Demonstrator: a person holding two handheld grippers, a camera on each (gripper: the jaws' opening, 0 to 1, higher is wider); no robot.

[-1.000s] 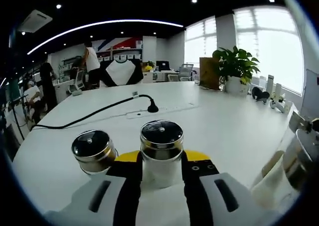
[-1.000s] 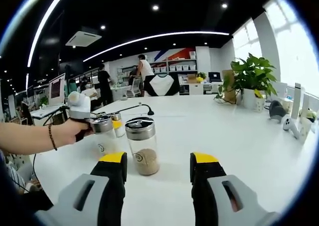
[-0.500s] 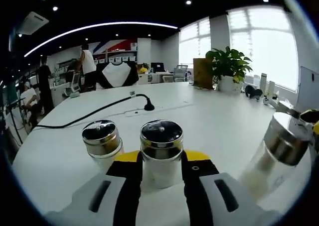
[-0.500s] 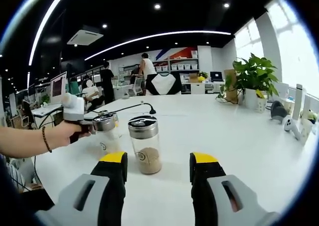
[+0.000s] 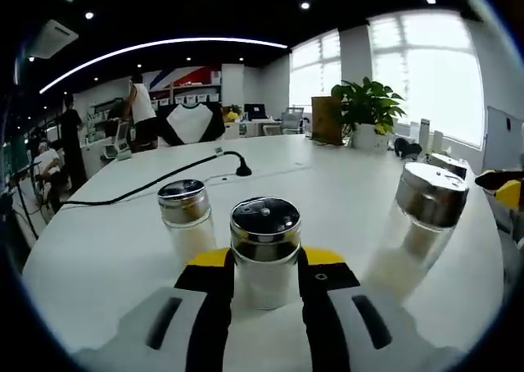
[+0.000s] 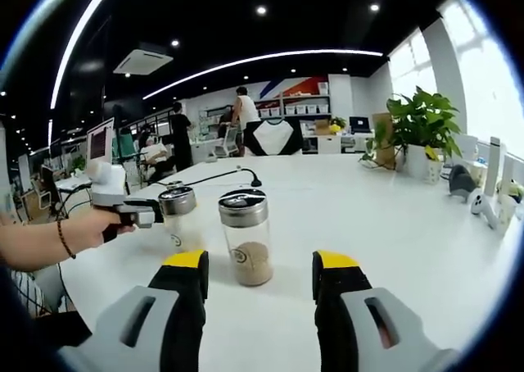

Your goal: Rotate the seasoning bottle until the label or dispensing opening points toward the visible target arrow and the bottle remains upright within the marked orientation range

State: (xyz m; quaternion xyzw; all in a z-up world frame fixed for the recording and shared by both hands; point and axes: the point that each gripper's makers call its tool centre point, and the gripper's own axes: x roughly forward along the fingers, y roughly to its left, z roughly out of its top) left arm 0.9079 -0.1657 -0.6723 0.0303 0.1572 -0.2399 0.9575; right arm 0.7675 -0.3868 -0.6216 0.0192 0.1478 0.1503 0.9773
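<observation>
- Steel-capped seasoning bottle (image 5: 264, 249) stands upright on the white table (image 5: 327, 200), pinched between the left gripper (image 5: 264, 265) jaws.
- Right gripper (image 6: 258, 278) is spread wide, nothing between its jaws.
- Second shaker (image 5: 187, 220) stands just beside the gripped one; a third, brown-spice bottle (image 6: 245, 237) stands ahead of the right gripper.

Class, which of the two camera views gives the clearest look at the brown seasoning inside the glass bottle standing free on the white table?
The right gripper view: the seasoning bottle stands upright ahead of the open right gripper, its brown contents plainly showing through the glass. In the left gripper view the same bottle sits off to the right, stretched by the lens, its contents pale and indistinct.
</observation>
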